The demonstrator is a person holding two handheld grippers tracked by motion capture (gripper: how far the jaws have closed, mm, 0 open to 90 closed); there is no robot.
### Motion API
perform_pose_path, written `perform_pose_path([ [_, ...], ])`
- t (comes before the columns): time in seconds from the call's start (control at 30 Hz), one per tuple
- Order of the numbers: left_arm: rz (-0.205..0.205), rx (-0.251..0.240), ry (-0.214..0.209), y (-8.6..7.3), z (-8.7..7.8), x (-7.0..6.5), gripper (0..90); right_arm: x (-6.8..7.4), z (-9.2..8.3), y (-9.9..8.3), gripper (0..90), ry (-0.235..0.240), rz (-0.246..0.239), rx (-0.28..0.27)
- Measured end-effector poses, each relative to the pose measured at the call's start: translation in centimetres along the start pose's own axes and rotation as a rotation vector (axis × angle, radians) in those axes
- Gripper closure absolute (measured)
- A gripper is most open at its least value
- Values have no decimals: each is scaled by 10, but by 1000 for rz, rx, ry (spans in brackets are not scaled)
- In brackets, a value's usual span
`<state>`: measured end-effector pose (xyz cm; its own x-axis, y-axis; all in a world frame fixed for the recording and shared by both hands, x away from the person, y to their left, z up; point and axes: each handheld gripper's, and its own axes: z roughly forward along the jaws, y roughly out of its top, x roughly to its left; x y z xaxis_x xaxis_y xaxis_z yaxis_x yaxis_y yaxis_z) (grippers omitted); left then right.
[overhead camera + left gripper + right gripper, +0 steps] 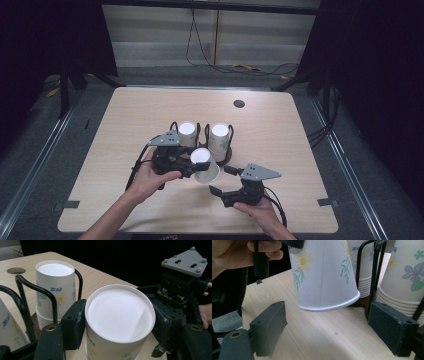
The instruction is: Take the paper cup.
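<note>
From the high view, the left gripper (192,167) held an inverted paper cup (204,165) just in front of a black wire rack (200,131) that carried two stacks of upside-down cups, the left stack (186,133) and the right stack (219,140). The right gripper (225,181) hovered close below and to the right of the cup, over the bench (125,120), its fingers apart and holding nothing.

In the left gripper view, the fingers (73,323) were clamped on either side of the cup (120,320) just under its white base, which faced up. The right stack (56,292) stood behind in its wire loop, and the right gripper (180,287) sat beyond the cup. The grip looked firm but high; paper walls there would likely dent if squeezed harder.

In the right gripper view, the cup (324,277) hung clear of the bench (317,337), tilted, with its rolled rim lowest and pointing toward the open fingers (268,327). The nested rims of a stack (404,300) showed at right behind the rack's wire (375,272).

The step in hand was probably a handover or a regrasp. Done well, the right fingers would close gently across the cup's wider lower wall, square to it, before the left ones let go, while staying clear of the rack's wire.
</note>
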<state>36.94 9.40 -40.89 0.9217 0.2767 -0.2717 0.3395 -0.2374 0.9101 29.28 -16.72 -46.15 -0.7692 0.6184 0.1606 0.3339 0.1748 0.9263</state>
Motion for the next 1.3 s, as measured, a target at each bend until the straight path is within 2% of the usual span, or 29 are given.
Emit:
perform_pose_path([
  [0.03,-16,-12,-13,-1,0,-1,351,0,-1,0,147,4,-5,-7],
  [0.13,-19,-12,-15,-1,0,-1,351,1,-1,0,148,7,-5,-20],
  [0.27,-47,-36,-36,0,-2,-2,351,1,-2,0,146,15,0,-38],
  [0.33,-62,-49,-49,1,-2,-3,351,1,-3,1,149,24,-1,-69],
  [0.4,-63,-48,-55,1,-1,-3,351,0,-4,2,155,34,2,-90],
  [0.43,-59,-43,-57,1,0,-4,351,0,-5,3,154,44,6,-128],
  [0.47,-59,-43,-57,1,0,-4,351,0,-5,3,154,44,6,-128],
  [0.5,-59,-44,-63,1,1,-5,351,0,-5,4,152,56,15,-151],
  [0.87,-50,-50,-78,4,3,-12,351,1,-2,3,152,79,34,-192],
  [1.13,-46,-64,-84,6,5,-16,352,0,-2,3,164,69,28,-209],
  [1.3,-49,-62,-108,8,6,-19,351,0,-3,5,160,88,34,-219],
])
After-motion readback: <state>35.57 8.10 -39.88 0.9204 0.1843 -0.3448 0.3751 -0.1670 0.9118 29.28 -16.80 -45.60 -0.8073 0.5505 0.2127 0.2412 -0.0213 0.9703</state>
